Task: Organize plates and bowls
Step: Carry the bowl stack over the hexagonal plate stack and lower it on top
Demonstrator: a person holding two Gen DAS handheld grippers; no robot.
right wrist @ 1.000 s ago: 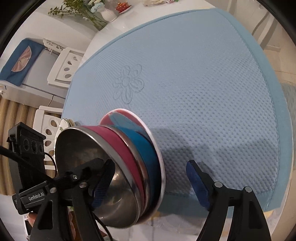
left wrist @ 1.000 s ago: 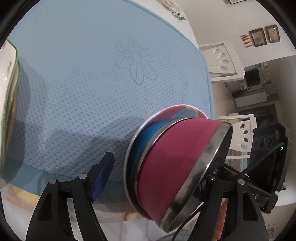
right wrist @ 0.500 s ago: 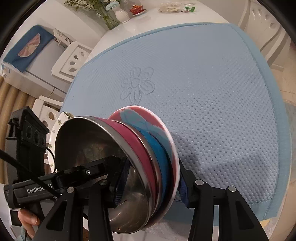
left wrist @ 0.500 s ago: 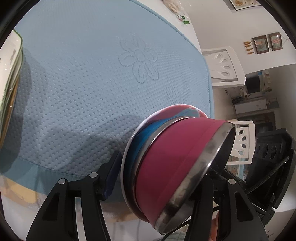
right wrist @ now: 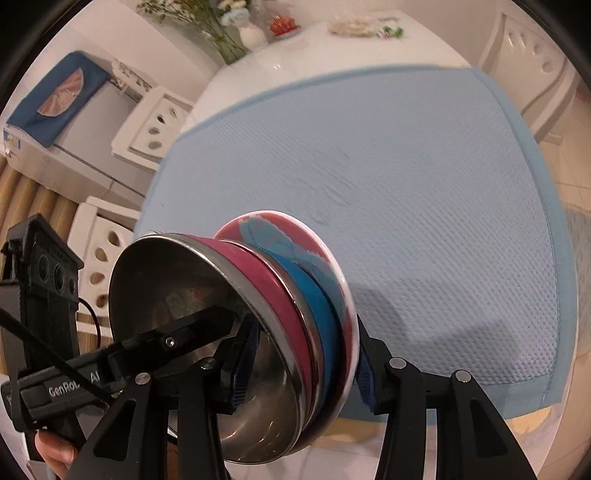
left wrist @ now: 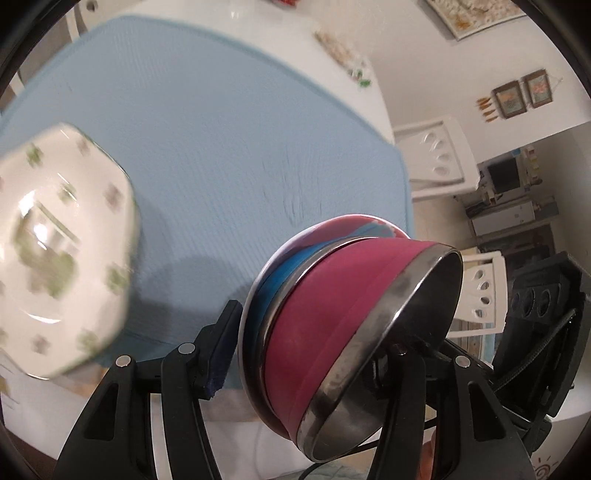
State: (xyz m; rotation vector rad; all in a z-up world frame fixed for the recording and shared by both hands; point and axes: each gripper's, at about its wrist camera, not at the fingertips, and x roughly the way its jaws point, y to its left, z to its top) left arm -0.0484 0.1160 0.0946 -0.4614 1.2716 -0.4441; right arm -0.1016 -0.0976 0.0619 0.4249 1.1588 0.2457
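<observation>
A nested stack of bowls (left wrist: 354, 321), magenta steel bowl on top, a blue one under it and a red-and-blue patterned one at the bottom, is held on its side in the air. My left gripper (left wrist: 306, 354) is shut on the stack, one finger inside the steel bowl, one against the patterned bowl. My right gripper (right wrist: 303, 365) is shut on the same stack (right wrist: 280, 295) from the opposite side. A white plate with green flowers (left wrist: 62, 243) lies blurred at the left on the blue mat (left wrist: 221, 147).
The blue textured mat (right wrist: 406, 184) covers most of the white table. White chairs (left wrist: 439, 155) stand around it. A vase of flowers (right wrist: 247, 33) and small dishes sit at the table's far edge.
Both grippers closed from open onto the bowl stack. The stack has lifted and the view pulled back, bringing the white flowered plate into the left wrist view.
</observation>
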